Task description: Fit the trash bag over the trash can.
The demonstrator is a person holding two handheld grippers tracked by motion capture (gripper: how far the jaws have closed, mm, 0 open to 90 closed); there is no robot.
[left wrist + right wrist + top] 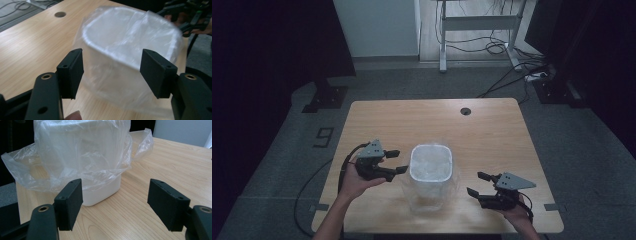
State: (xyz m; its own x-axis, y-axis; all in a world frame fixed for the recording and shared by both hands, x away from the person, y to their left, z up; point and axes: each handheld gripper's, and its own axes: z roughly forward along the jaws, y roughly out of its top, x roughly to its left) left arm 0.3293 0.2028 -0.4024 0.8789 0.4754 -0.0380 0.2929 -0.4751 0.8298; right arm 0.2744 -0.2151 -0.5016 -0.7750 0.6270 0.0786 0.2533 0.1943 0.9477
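A white plastic bin (430, 170) lined with a clear plastic bag (432, 200) stands on the wooden table (432, 120), near its front edge. My left gripper (396, 162) is close beside the bin's left side, open, jaws pointing at it with nothing between them. In the left gripper view the bin (130, 37) and its bag (112, 82) loom just beyond the open gripper (112, 72). My right gripper (478, 184) is open to the right of the bin, a short gap away. In the right gripper view the bin (100, 192) with the bag draped over it (75, 155) stands beyond the gripper (115, 202).
A round cable hole (465, 111) sits at the table's far side. Beyond the table are a white desk frame (477, 30), floor cables (512, 70) and dark stands (327, 95). In the left gripper view the other gripper (190, 15) shows behind the bin.
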